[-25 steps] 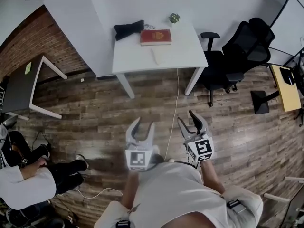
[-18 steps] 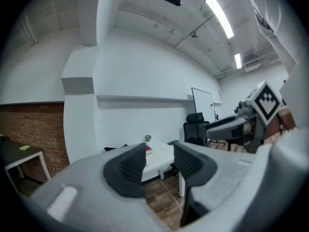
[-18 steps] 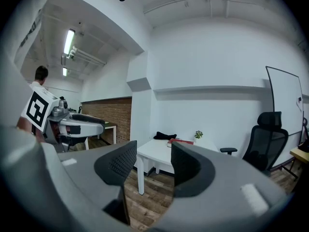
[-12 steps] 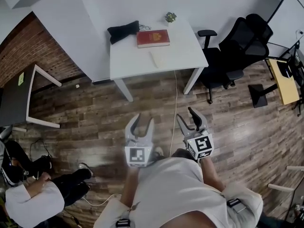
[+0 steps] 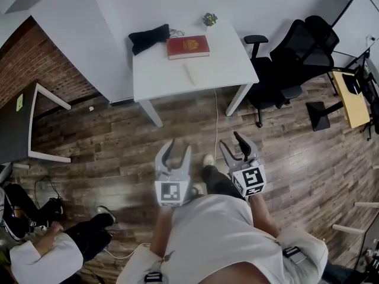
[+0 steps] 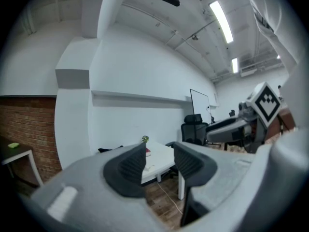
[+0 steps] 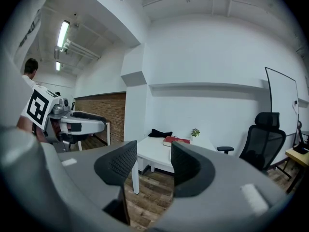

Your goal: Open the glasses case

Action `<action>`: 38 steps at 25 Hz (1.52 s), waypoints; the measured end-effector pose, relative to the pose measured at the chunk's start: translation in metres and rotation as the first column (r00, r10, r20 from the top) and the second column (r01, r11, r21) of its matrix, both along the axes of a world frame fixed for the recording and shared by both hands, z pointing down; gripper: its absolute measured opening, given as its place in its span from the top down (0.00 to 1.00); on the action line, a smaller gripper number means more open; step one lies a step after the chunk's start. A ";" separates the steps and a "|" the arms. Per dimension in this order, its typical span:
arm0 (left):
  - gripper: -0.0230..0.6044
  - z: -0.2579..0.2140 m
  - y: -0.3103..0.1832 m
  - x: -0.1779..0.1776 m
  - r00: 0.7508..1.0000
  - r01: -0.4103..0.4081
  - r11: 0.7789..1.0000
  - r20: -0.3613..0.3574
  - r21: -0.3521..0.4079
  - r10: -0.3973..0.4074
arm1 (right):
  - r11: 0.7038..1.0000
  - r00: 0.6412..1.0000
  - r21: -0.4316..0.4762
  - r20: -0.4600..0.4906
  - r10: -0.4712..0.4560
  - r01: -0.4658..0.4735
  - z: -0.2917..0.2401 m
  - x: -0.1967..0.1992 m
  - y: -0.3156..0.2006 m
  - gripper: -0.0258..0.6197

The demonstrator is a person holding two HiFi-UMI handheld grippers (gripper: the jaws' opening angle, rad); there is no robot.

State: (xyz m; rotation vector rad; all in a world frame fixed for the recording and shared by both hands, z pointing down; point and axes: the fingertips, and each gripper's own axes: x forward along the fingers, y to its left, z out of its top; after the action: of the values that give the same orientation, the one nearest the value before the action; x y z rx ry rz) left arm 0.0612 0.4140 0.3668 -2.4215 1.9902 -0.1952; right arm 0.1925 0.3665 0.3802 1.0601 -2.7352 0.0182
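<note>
Two grippers up front: left gripper and right gripper, ribbed jaws apart, nothing between them. At twelve o'clock stands one white table. On it lie one pale oblong glasses case, hard to make out, one red book, one black pouch and one plant. One black office chair sits at two o'clock, and one cable crosses the plank floor.

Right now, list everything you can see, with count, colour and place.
table: one, white, ahead by the wall
book: one, red, on the table
pouch: one, black, left of the book
plant: one, green, table's far edge
flat object: one, off-white, mid-table, unidentifiable
office chair: at least one, black, right of table
side table: one, dark, far left
cable: one, white, on the wood floor
seated person: one, bottom left
left gripper, right gripper: two, grey, fingers apart, empty
</note>
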 end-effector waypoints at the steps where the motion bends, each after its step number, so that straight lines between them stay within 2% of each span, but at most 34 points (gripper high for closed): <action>1: 0.68 0.001 -0.002 -0.001 1.000 0.002 1.000 0.004 0.000 -0.002 | 1.000 1.000 -0.002 0.000 -0.002 0.002 0.001 -0.001 -0.002 0.63; 7: 0.68 0.001 -0.017 -0.011 1.000 0.028 1.000 -0.009 0.000 -0.028 | 1.000 1.000 -0.008 0.005 -0.018 0.018 0.006 -0.011 -0.021 0.63; 11: 0.68 0.004 -0.033 -0.020 0.999 0.038 0.999 0.011 -0.004 -0.038 | 0.999 1.000 -0.015 0.003 -0.031 0.031 0.011 -0.020 -0.038 0.63; 15: 0.68 0.004 -0.059 -0.026 0.999 0.042 0.999 0.027 0.002 -0.042 | 0.999 0.999 -0.020 0.005 -0.041 0.041 0.011 -0.026 -0.065 0.63; 18: 0.68 0.003 -0.080 -0.028 0.998 0.055 0.998 0.007 -0.016 -0.054 | 0.998 0.999 -0.026 0.005 -0.050 0.050 0.010 -0.029 -0.087 0.63; 22: 0.68 0.003 -0.102 -0.033 0.998 0.065 0.998 0.025 -0.021 -0.064 | 0.997 0.998 -0.028 0.009 -0.066 0.066 0.008 -0.035 -0.111 0.63; 26: 0.68 0.004 -0.122 -0.036 0.996 0.085 0.996 0.013 -0.040 -0.085 | 0.996 0.997 -0.042 0.005 -0.080 0.080 0.012 -0.039 -0.134 0.63; 34: 0.68 0.004 -0.163 -0.038 0.993 0.112 0.992 0.038 -0.057 -0.110 | 0.993 0.994 -0.057 0.000 -0.107 0.106 0.014 -0.042 -0.176 0.63; 38: 0.68 0.000 -0.182 -0.036 0.992 0.117 0.992 0.047 -0.038 -0.115 | 0.992 0.993 -0.053 0.007 -0.115 0.116 0.011 -0.042 -0.197 0.63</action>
State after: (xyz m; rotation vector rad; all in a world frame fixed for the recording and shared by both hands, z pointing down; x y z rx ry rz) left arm 0.0257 0.2318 0.3665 -2.3041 2.1293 -0.2902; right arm 0.1507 0.1700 0.3917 0.8877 -2.7788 0.0748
